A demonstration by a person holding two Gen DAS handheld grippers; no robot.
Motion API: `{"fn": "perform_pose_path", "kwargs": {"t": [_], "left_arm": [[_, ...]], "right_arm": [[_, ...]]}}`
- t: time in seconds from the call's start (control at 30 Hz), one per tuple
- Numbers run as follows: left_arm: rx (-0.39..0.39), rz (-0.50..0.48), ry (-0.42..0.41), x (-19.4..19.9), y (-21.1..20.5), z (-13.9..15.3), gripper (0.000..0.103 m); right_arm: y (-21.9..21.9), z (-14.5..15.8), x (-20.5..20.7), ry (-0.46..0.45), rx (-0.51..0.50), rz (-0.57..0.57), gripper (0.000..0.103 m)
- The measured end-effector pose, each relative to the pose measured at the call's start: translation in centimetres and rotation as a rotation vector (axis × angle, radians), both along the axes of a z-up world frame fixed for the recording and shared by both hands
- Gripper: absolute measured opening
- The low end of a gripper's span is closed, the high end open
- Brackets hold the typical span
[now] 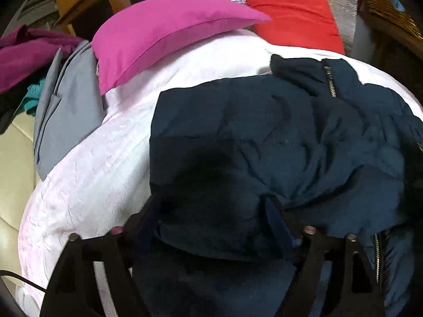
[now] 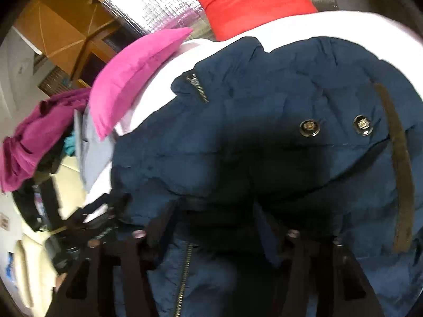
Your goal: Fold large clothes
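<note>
Lying bunched on white bedding (image 1: 111,174): navy padded jacket (image 1: 277,137), directly ahead of and between both tools. Left gripper (image 1: 211,211) spread wide, jacket fabric bulging between its fingers; grip uncertain. Right gripper (image 2: 214,211) likewise wide, straddling jacket (image 2: 264,121) near zipper (image 2: 185,272). Pink pillow (image 1: 158,34) beyond.

Navy jacket (image 1: 277,145) — on white bedding (image 1: 105,174).

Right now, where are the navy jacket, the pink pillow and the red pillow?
navy jacket (image 1: 264,137), left wrist view, on its quilted middle.
pink pillow (image 1: 158,31), left wrist view, on its broad upper face.
red pillow (image 2: 251,2), right wrist view, on its middle.
</note>
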State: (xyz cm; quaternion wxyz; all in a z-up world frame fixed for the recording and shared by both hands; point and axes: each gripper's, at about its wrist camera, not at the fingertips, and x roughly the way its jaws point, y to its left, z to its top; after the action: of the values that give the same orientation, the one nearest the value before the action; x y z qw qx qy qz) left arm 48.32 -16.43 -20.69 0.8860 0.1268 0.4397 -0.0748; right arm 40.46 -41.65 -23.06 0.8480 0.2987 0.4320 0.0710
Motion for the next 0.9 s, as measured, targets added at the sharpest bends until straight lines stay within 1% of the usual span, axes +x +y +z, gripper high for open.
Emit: {"fn": "perform_pose_path", "kwargs": {"t": [0.07, 0.1, 0.17, 0.2, 0.27, 0.3, 0.33, 0.37, 0.43, 0.47, 0.5, 0.57, 0.63, 0.67, 0.7, 0.73, 0.77, 0.83, 0.9], "left_arm": [[-0.016, 0.010, 0.013, 0.3, 0.3, -0.4, 0.091], [-0.033, 0.013, 0.023, 0.4, 0.5, -0.7, 0.092], [-0.045, 0.010, 0.036, 0.7, 0.8, -1.2, 0.100], [-0.042, 0.008, 0.046, 0.9, 0.9, -1.4, 0.102], [-0.051, 0.002, 0.073, 1.2, 1.1, -1.7, 0.103], [-0.049, -0.003, 0.086, 1.3, 1.1, -1.8, 0.103], [-0.044, -0.009, 0.094, 1.3, 1.1, -1.8, 0.103], [-0.033, -0.017, 0.103, 1.2, 1.0, -1.8, 0.103], [-0.021, -0.026, 0.122, 1.2, 1.0, -1.2, 0.103], [-0.028, -0.023, 0.118, 1.2, 1.2, -0.7, 0.103], [-0.034, -0.016, 0.098, 1.0, 1.5, -0.1, 0.103], [-0.025, 0.024, 0.022, 0.8, 2.3, 1.4, 0.103], [0.004, 0.067, -0.020, 0.8, 2.9, 1.8, 0.103], [0.017, 0.079, -0.013, 1.0, 3.1, 1.5, 0.103], [0.030, 0.082, 0.018, 1.3, 3.1, 0.7, 0.103], [0.030, 0.075, 0.065, 1.6, 3.0, -0.4, 0.103], [0.018, 0.075, 0.081, 1.7, 3.1, -0.9, 0.103], [-0.024, 0.091, 0.094, 1.9, 3.5, -0.5, 0.103], [-0.067, 0.089, 0.083, 1.9, 4.2, 0.5, 0.103]], "right_arm": [[0.3, 0.0, -0.1, 0.001, -0.023, 0.006, 0.068], [0.5, -0.1, -0.1, -0.001, -0.032, 0.010, 0.071], [1.1, 0.1, -0.1, -0.004, -0.047, 0.015, 0.074], [1.2, 0.2, -0.1, -0.004, -0.056, 0.014, 0.074], [1.0, 0.6, -0.4, -0.011, -0.045, 0.001, 0.074], [0.7, 0.9, -0.7, -0.019, -0.030, -0.014, 0.071], [0.4, 1.2, -1.1, -0.024, -0.024, -0.020, 0.066], [-0.1, 1.7, -1.4, -0.031, -0.031, -0.034, 0.062], [-1.0, 2.8, -2.1, -0.066, -0.061, -0.076, 0.050], [-1.6, 3.5, -2.6, -0.089, -0.082, -0.102, 0.046], [-1.8, 3.9, -2.9, -0.095, -0.102, -0.117, 0.037], [-2.4, 4.1, -3.1, -0.082, -0.120, -0.120, 0.037], [-2.6, 3.1, -2.7, -0.024, -0.126, -0.124, 0.036], [-2.6, 1.7, -2.1, 0.041, -0.118, -0.112, 0.037], [-2.7, 0.9, -1.8, 0.067, -0.103, -0.103, 0.036], [-2.9, 0.6, -1.8, 0.061, -0.093, -0.105, 0.035], [-3.0, 0.9, -1.7, 0.062, -0.087, -0.097, 0.035], [-3.7, 1.6, -2.2, 0.041, -0.056, -0.097, 0.036], [-4.7, 2.4, -2.9, 0.009, -0.041, -0.119, 0.036]]}}
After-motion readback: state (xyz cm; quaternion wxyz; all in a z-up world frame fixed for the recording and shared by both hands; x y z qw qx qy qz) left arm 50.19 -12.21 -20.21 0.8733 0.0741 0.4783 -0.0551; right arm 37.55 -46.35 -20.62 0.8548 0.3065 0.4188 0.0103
